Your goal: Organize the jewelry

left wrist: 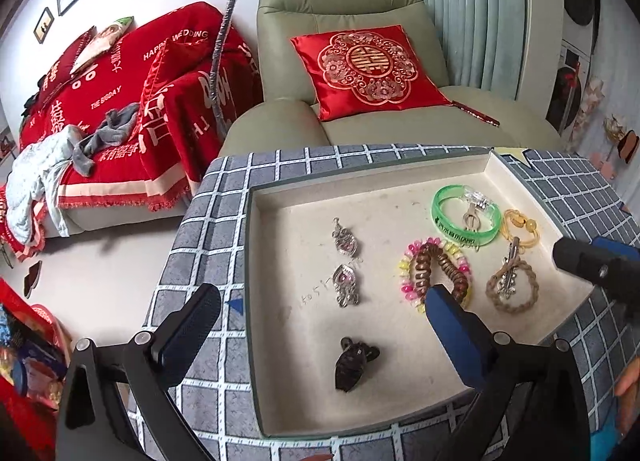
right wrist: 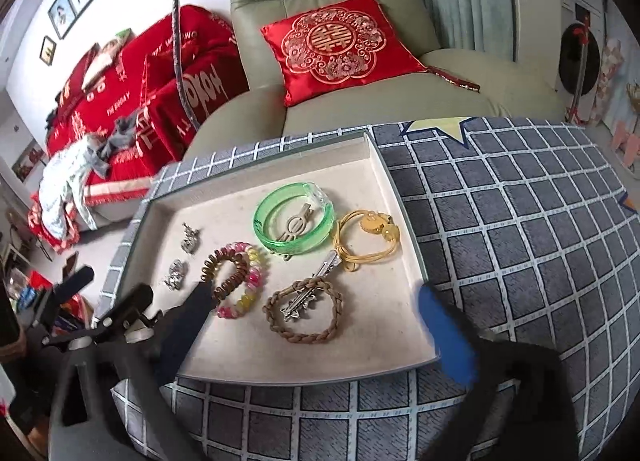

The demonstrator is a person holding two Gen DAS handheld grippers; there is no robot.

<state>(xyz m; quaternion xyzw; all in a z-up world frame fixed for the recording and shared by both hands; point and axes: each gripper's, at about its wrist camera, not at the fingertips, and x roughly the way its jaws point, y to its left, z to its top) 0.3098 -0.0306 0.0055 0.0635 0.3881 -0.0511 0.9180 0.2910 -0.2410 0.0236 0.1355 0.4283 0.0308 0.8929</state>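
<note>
We are holding both grippers over the near edge of the tray (left wrist: 256, 301), which is sitting on the checked worktop (right wrist: 520, 241). The left gripper (left wrist: 320, 337) is spread wide and carrying nothing, one finger outside the tray's left wall, the other over the tangled brown and pink-yellow bead bracelets (left wrist: 436, 273). The dark carved pendant (left wrist: 354, 365) is lying between its fingers, closest of all, long axis running roughly along our reach.

The right gripper (right wrist: 320, 337) is likewise gaping and empty, and we are judging it the nearer one for the braided cord loop (right wrist: 306, 313), which is lying straight ahead with a silver clip (right wrist: 312, 289) slanting across it. Green bangle (right wrist: 294, 223) and yellow cord charm (right wrist: 368, 235) are sitting farther back, just beside the right wall.

Open floor is showing at the tray's left and far half, around the two silver earrings (left wrist: 346, 269). The right cluster is crowding, with pieces touching, so we are expecting snags there.
</note>
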